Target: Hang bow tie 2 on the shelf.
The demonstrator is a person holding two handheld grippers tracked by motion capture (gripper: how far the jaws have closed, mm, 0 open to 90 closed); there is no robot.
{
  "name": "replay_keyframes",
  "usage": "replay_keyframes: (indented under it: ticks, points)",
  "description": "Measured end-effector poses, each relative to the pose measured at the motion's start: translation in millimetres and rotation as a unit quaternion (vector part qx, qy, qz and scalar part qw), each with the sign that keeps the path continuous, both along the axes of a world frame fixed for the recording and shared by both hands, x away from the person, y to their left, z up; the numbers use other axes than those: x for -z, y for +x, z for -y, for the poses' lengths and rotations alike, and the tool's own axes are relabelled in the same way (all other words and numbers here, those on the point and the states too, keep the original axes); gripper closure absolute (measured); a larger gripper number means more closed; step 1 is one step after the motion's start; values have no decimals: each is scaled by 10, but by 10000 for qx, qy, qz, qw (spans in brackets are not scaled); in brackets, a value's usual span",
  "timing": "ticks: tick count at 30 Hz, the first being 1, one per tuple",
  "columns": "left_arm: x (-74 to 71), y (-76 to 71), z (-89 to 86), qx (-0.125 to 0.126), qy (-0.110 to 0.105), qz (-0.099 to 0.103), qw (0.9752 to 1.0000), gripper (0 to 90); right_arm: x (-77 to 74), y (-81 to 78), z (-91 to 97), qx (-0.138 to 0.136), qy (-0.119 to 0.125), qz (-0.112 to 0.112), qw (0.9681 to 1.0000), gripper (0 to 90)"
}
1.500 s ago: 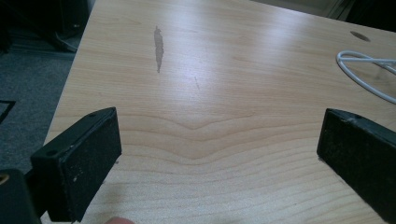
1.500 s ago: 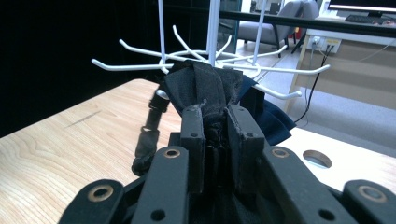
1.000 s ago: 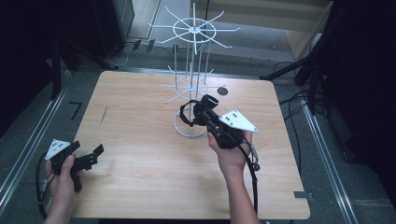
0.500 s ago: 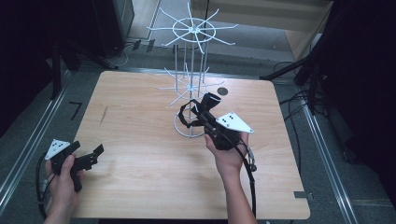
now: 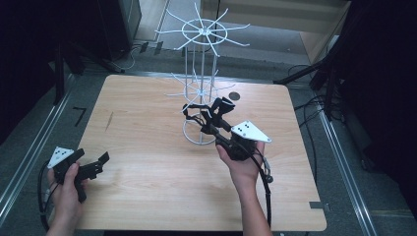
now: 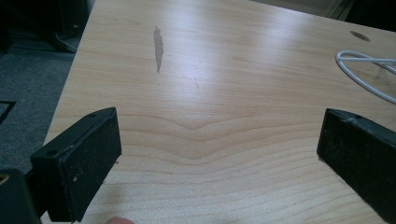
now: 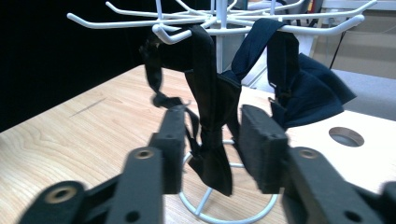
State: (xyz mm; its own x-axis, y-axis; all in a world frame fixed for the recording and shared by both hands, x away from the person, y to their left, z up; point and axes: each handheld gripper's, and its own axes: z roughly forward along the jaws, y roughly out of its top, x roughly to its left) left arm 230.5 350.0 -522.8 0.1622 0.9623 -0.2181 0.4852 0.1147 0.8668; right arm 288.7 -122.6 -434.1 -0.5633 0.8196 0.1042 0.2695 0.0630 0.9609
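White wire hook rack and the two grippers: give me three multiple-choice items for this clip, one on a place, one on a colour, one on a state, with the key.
1. Where does the white wire hook rack stand on the light wooden table?
A. towards the far edge, near the middle
B. at the near left corner
C. at the near right corner

2. What colour is the fabric bow tie hanging from the rack's lower hooks?
A. red
B. black
C. white

3. How does the left gripper stand?
A. shut on the bow tie
B. open, with bare table between the jaws
C. shut on a hook

Key: 1 A, the high view shows the rack's ring base beyond the table's middle. 2 B, the right gripper view shows dark black cloth over white hooks, with the right gripper around it. 3 B, the left gripper view shows the jaws wide apart over bare wood.
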Motion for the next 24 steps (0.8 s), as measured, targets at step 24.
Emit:
replay_keyframes:
  ticks: [24]
  points:
    - [0,-1,7,-2,18,-15,10000,2,137,-132,468,302,42,-215,9993,188]
